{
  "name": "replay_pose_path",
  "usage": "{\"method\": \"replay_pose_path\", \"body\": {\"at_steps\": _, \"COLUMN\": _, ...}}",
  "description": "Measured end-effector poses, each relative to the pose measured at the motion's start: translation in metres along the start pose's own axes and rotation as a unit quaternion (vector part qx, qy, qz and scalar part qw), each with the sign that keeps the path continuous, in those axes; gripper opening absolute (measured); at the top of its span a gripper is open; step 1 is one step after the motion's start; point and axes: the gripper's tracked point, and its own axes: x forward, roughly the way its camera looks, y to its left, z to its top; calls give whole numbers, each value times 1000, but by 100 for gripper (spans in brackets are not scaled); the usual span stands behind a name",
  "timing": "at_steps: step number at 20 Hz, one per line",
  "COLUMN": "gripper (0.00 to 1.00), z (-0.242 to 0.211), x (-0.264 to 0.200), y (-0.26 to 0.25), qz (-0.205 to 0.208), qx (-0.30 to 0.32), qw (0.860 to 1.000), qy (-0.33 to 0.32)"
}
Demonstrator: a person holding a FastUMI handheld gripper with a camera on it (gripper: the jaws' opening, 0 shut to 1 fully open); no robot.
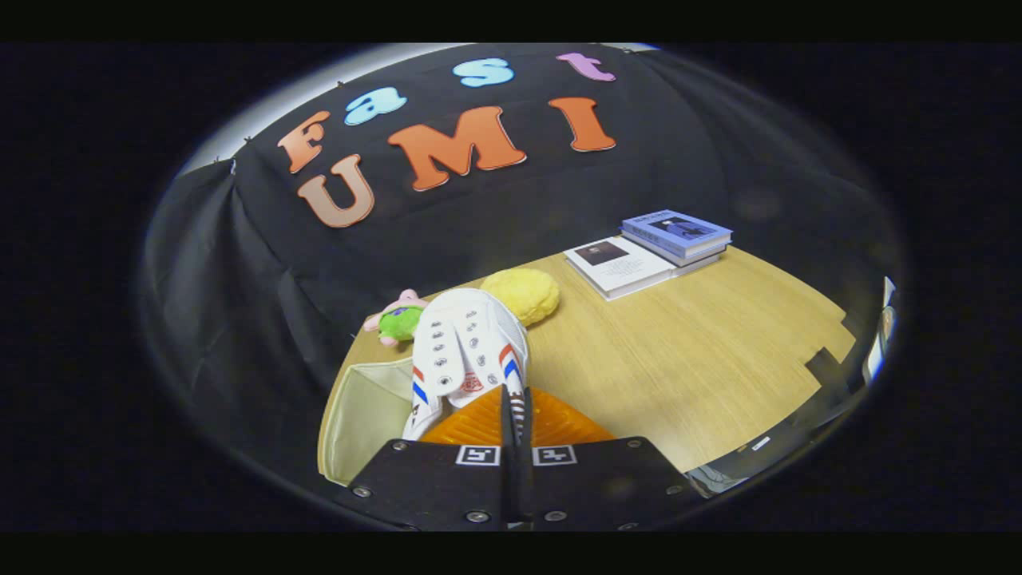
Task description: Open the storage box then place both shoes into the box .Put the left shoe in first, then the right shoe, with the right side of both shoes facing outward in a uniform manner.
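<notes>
The light is soft and even, and it seems to come from above. The table (703, 335) looks bright and warm, with no hard glare. The dark cloth wall (263, 263) stays dim. The white shoe (467, 347) is sharp and clear. Things bend and get a bit fuzzy near the table's far edges. The tool (516, 415) grips the shoe's heel.
</notes>
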Motion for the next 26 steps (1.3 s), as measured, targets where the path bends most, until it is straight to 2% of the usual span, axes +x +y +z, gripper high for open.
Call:
{"method": "replay_pose_path", "body": {"at_steps": 6, "gripper": 1, "z": -30, "x": 0, "y": 47, "qz": 0, "qx": -35, "qw": 999, "qy": 14}}
{"method": "replay_pose_path", "body": {"at_steps": 12, "gripper": 1, "z": -61, "x": 11, "y": 59, "qz": -26, "qx": -61, "qw": 997, "qy": 41}}
{"method": "replay_pose_path", "body": {"at_steps": 17, "gripper": 6, "z": -64, "x": 17, "y": 59, "qz": -44, "qx": -85, "qw": 995, "qy": 40}}
{"method": "replay_pose_path", "body": {"at_steps": 20, "gripper": 51, "z": -54, "x": 14, "y": 76, "qz": -11, "qx": -73, "qw": 997, "qy": 31}}
{"method": "replay_pose_path", "body": {"at_steps": 23, "gripper": 96, "z": -34, "x": 11, "y": 78, "qz": -5, "qx": -100, "qw": 995, "qy": 16}}
{"method": "replay_pose_path", "body": {"at_steps": 24, "gripper": 100, "z": -28, "x": 9, "y": 79, "qz": 0, "qx": -101, "qw": 995, "qy": 9}}
{"method": "replay_pose_path", "body": {"at_steps": 26, "gripper": 99, "z": -16, "x": 6, "y": 76, "qz": 7, "qx": -99, "qw": 995, "qy": -1}}
